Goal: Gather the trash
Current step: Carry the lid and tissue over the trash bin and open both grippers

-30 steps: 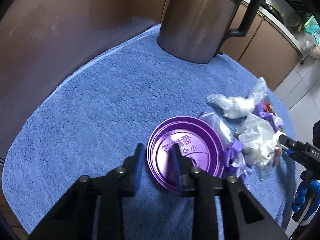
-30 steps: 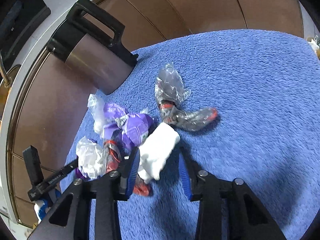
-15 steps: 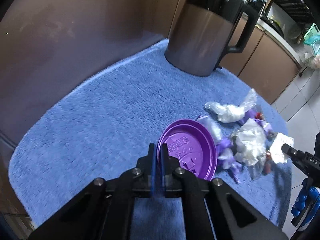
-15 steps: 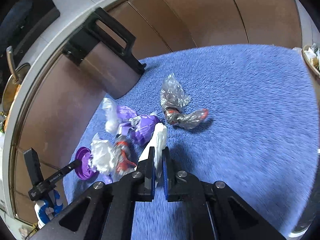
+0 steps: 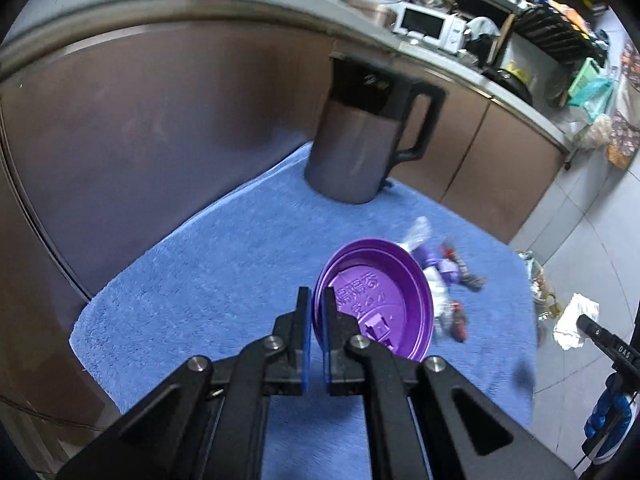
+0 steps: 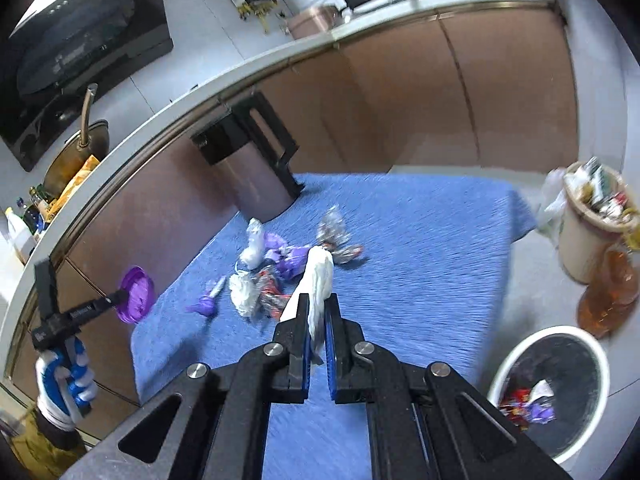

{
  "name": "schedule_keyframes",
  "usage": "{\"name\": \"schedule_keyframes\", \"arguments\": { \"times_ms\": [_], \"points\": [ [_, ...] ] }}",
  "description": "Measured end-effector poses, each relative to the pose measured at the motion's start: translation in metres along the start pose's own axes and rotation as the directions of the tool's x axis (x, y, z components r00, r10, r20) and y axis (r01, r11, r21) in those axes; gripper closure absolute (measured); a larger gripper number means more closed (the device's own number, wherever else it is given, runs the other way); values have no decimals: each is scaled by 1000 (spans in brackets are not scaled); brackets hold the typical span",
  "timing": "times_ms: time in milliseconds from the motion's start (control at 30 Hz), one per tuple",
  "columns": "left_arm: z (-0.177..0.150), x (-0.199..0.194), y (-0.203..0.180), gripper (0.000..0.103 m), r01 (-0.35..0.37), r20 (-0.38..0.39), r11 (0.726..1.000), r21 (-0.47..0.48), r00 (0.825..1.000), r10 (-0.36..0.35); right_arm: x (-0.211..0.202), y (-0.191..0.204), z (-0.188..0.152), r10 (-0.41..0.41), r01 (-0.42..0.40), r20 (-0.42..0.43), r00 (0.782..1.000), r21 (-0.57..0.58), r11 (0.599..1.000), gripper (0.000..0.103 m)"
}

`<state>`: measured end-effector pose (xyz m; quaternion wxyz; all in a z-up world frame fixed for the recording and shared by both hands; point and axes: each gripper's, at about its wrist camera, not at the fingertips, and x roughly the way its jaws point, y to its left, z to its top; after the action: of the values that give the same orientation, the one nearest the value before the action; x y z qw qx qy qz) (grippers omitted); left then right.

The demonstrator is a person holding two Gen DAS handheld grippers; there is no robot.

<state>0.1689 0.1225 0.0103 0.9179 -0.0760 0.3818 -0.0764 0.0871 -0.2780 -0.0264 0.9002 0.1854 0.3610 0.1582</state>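
My left gripper [image 5: 314,308] is shut on the rim of a purple plastic cup lid [image 5: 384,300], held up above the blue towel [image 5: 224,276]. In the right wrist view that lid [image 6: 138,294] hangs at the left in the left gripper [image 6: 120,295]. My right gripper [image 6: 318,316] is shut on a crumpled white tissue [image 6: 318,280], lifted off the towel; the same tissue [image 5: 574,320] shows at the right edge of the left wrist view. A heap of wrappers [image 6: 276,268], clear, purple and red, lies on the towel behind the tissue.
A steel jug with a black handle [image 5: 360,144] stands at the towel's far edge against brown cabinets [image 5: 160,120]. On the floor right of the towel are a white bin with a black liner [image 6: 560,384], a full beige bin [image 6: 592,224] and an amber bottle [image 6: 608,292].
Both grippers closed, the left on the purple lid and the right on the white tissue, then rose and pulled back from the towel with them. The trash heap stayed put.
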Motion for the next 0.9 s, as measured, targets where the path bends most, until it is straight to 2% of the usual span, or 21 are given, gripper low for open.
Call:
{"name": "schedule_keyframes", "arguments": {
  "times_ms": [200,333,500,633,767,900],
  "points": [
    [0,-19,-67,99,66,15,994,89,998,-68,-46,-31,-13,-79,79,62,995,-9,997,97],
    [-7,-14,-136,99,139,-16,974,180,990,-138,-73,-64,-27,-134,133,83,987,19,991,97],
    [-31,14,-229,99,235,-112,926,295,971,-210,-90,-117,-48,-227,221,75,971,86,972,97],
    [-63,53,-305,99,307,-224,876,371,946,-236,-92,-162,-67,-282,273,38,959,161,948,96],
    [-99,92,-376,99,358,-320,824,440,919,-229,-87,-205,-86,-337,332,-16,942,213,919,95],
    [-128,126,-424,99,377,-382,791,482,903,-198,-79,-240,-100,-361,365,-64,930,259,894,94]
  ]
}}
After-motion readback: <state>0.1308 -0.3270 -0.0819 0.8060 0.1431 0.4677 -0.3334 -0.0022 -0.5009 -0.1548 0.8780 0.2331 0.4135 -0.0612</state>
